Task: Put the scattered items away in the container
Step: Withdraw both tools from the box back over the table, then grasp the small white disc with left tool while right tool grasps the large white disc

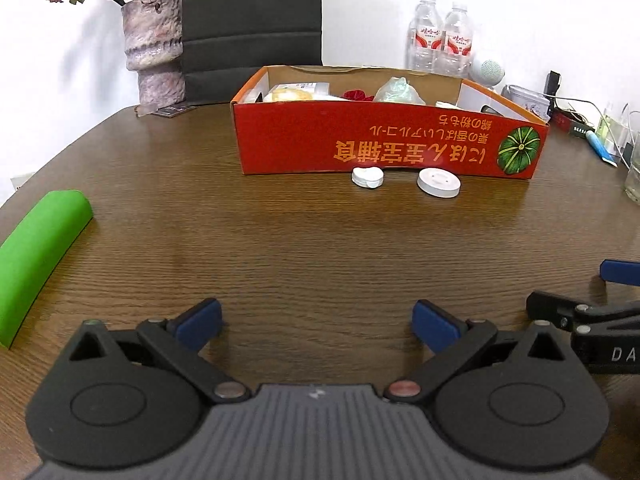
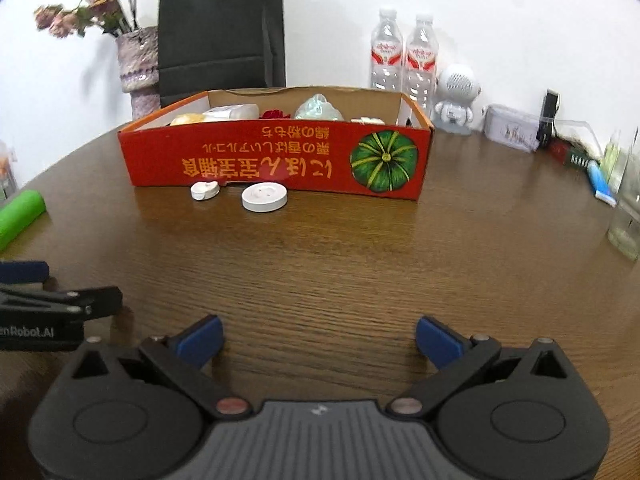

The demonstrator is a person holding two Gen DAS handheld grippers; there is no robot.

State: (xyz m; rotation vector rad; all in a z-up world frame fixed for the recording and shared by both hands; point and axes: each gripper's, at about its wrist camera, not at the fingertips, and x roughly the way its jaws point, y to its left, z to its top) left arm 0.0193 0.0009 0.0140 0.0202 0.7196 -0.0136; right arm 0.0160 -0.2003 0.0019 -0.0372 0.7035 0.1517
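Observation:
A red cardboard box (image 1: 392, 142) with a pumpkin picture stands on the brown table; it also shows in the right wrist view (image 2: 276, 158). It holds several items. In front of it lie a small white heart-shaped piece (image 1: 367, 177) (image 2: 204, 190) and a round white disc (image 1: 438, 182) (image 2: 264, 197). A green cylinder (image 1: 36, 256) (image 2: 20, 214) lies at the left. My left gripper (image 1: 318, 326) is open and empty, well short of the box. My right gripper (image 2: 319, 340) is open and empty, beside the left one.
A vase of dried flowers (image 1: 154, 46), a dark chair (image 1: 252, 20), two water bottles (image 1: 442, 36) and a white robot figure (image 2: 456, 100) stand behind the box. A tin, cables, a blue tube (image 2: 600, 180) and a glass (image 2: 626, 220) crowd the right edge.

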